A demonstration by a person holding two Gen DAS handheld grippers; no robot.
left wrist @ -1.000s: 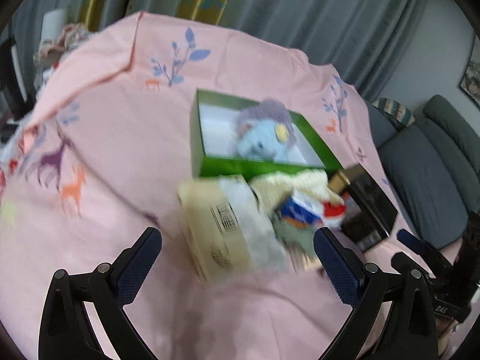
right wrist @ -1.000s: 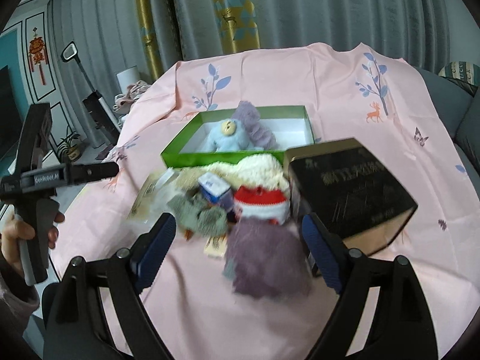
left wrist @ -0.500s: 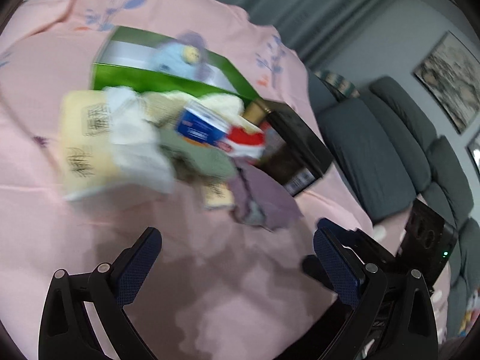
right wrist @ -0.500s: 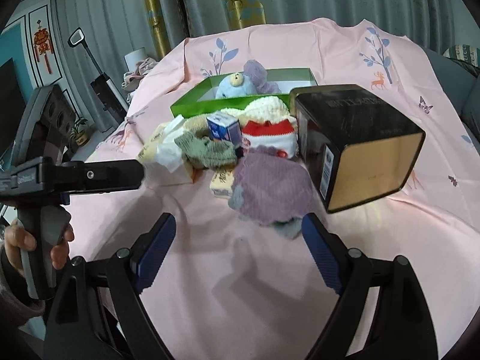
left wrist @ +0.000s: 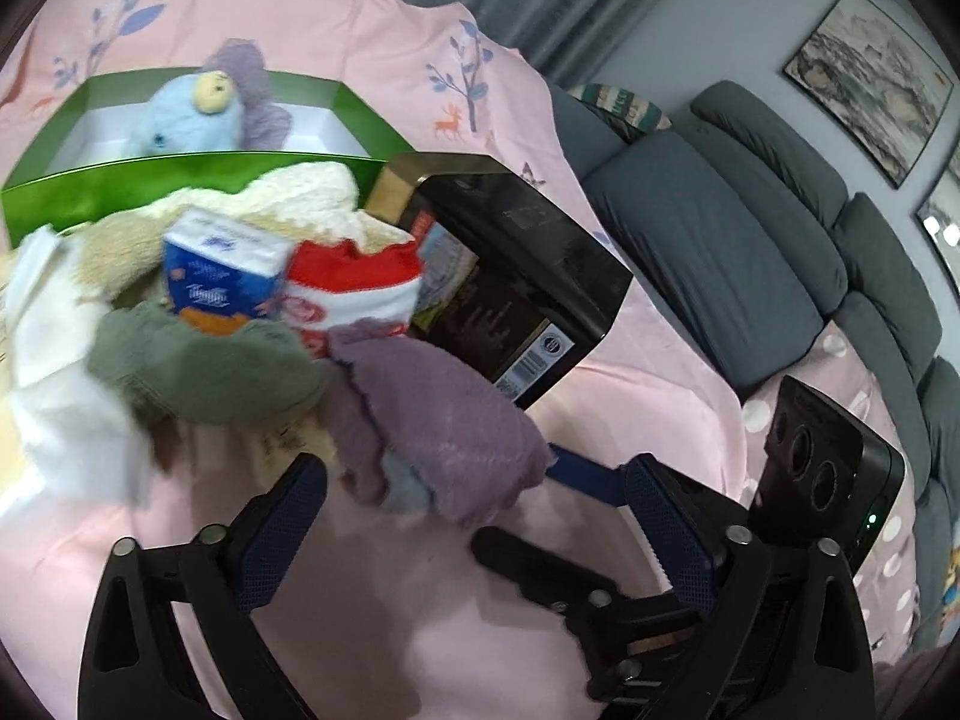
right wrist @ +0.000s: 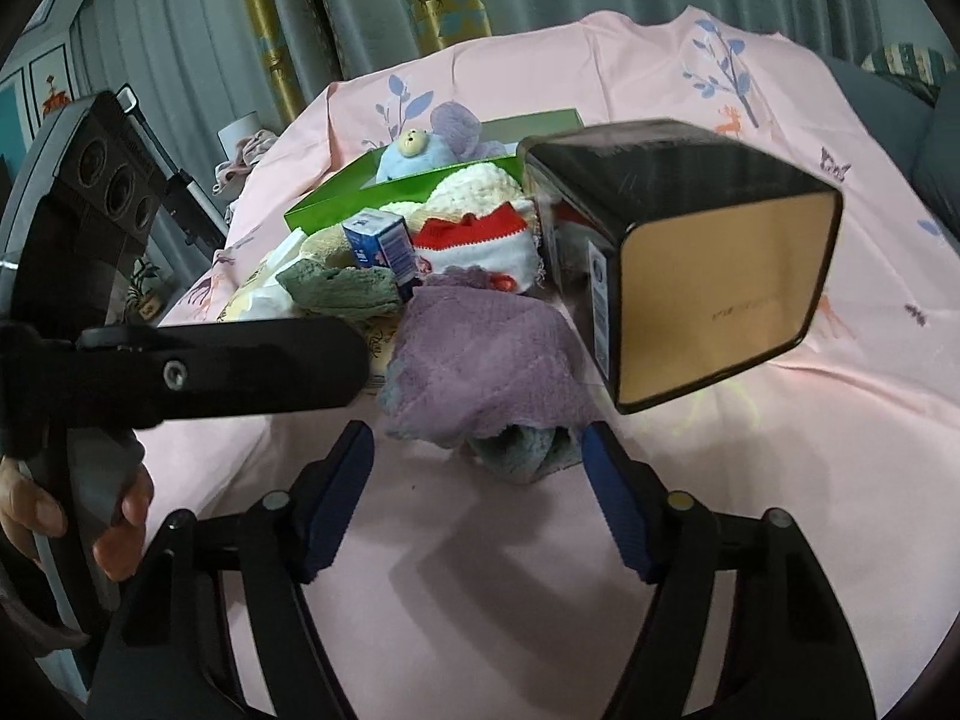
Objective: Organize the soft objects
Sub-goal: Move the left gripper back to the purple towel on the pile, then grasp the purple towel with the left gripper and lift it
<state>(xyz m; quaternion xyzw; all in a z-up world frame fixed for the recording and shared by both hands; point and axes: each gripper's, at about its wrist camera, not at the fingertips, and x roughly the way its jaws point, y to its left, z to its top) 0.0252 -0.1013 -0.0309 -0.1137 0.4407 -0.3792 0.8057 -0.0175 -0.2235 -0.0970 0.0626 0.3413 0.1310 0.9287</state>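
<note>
A pile of soft things lies on the pink cloth: a purple towel [right wrist: 486,354] [left wrist: 438,414] at the front, a green cloth [right wrist: 342,291] [left wrist: 204,360], a red-and-white sock [right wrist: 480,246] [left wrist: 354,288] and a cream knit [right wrist: 474,186]. Behind stands a green box [right wrist: 336,207] [left wrist: 120,180] holding a blue plush toy [right wrist: 414,156] [left wrist: 186,120]. My right gripper [right wrist: 477,486] is open just before the purple towel. My left gripper [left wrist: 474,516] is open at the towel's near edge.
A black and gold tin [right wrist: 690,252] [left wrist: 516,276] lies on its side right of the pile. A blue tissue pack [right wrist: 384,243] [left wrist: 222,276] sits in the pile. A grey sofa [left wrist: 750,252] stands to the right. The left gripper's body crosses the right wrist view.
Both grippers have moved in close to the purple towel. The left view has swung right, from over the green box toward the tin and sofa. Both stay open.
</note>
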